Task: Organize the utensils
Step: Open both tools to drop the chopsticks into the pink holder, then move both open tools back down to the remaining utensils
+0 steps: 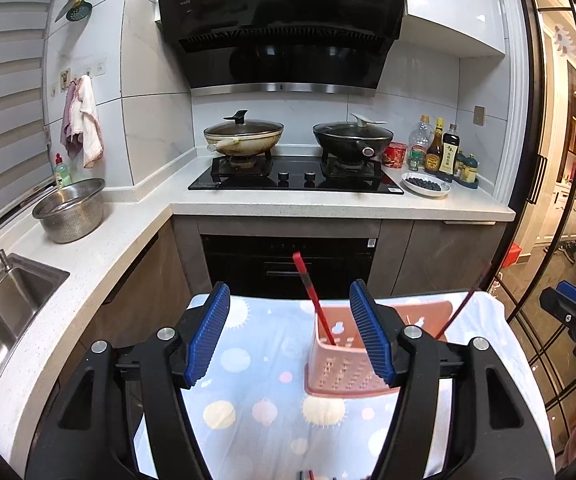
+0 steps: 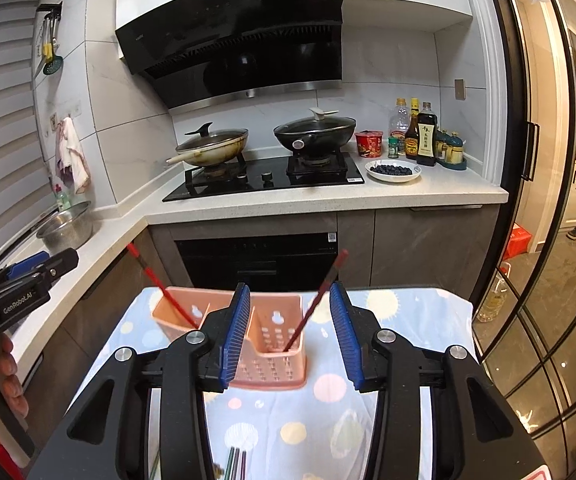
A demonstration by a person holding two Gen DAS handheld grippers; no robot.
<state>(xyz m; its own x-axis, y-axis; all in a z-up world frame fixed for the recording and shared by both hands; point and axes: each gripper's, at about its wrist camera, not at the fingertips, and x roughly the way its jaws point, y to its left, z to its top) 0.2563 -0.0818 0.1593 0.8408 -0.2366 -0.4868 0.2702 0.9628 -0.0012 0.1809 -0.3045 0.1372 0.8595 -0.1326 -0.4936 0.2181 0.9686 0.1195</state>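
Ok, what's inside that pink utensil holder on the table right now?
The pink utensil holder has one red chopstick leaning in its right compartment and another red chopstick in its left. Their lower tips are hidden behind the holder's walls.

Counts, quick: 2 red chopsticks stood in the holder, one (image 2: 171,300) in the left compartment, one (image 2: 315,304) in the right. 1 pink utensil holder (image 2: 271,364) w/ 2 compartments. More sticks lay at the bottom edge of the cloth (image 2: 235,462), too cropped to count. 1 patterned cloth (image 2: 328,420). 2 lidded woks on the hob: 1 cream (image 2: 211,148), 1 black (image 2: 314,130). 1 plate of blueberries (image 2: 394,170). 1 red noodle cup (image 2: 369,144). 3 tall bottles (image 2: 412,130) beside it, smaller jars unclear. 1 steel colander (image 2: 69,226). 2 grippers: left (image 1: 290,338), right (image 2: 290,334).
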